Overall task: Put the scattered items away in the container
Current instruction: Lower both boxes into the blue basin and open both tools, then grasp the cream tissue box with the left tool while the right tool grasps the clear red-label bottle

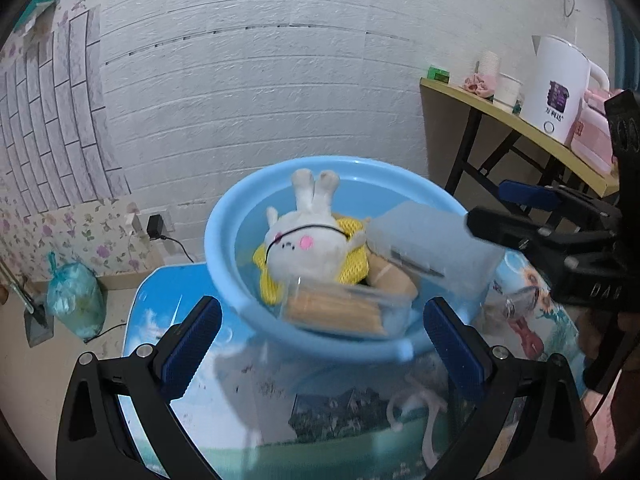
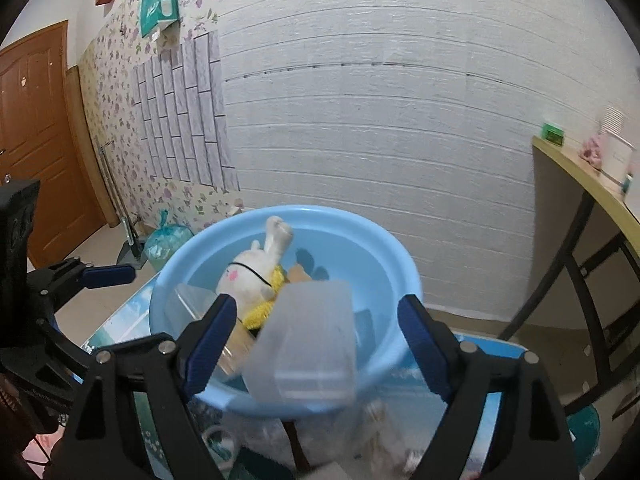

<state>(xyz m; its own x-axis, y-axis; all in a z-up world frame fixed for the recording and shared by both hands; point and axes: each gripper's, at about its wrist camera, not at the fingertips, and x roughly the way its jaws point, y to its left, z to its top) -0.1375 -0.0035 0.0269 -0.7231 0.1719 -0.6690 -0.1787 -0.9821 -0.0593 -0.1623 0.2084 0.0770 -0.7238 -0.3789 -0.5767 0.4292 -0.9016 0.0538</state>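
A light blue basin [image 1: 224, 240] stands on a table with a picture cloth [image 1: 256, 400]. In it lie a white plush rabbit [image 1: 304, 248] on yellow mesh [image 1: 272, 288], tan wooden pieces [image 1: 392, 280] and a clear box of tan sticks [image 1: 340, 312]. A translucent plastic box [image 2: 308, 344], blurred, hangs over the basin's near right side between the fingers of my right gripper [image 2: 320, 340]. The pads stand apart from its sides, so the gripper is open. My left gripper [image 1: 324, 344] is open at the basin's near rim with nothing held. A white looped cord [image 1: 416, 404] and a clear wrapped item [image 1: 520, 300] lie on the cloth.
A yellow-topped side table [image 1: 532, 128] at the right carries a white kettle [image 1: 556, 92], cups and a pink box. A tied pale green bag [image 1: 74, 300] sits on the floor at the left wall. A brown door [image 2: 32, 140] is at the far left.
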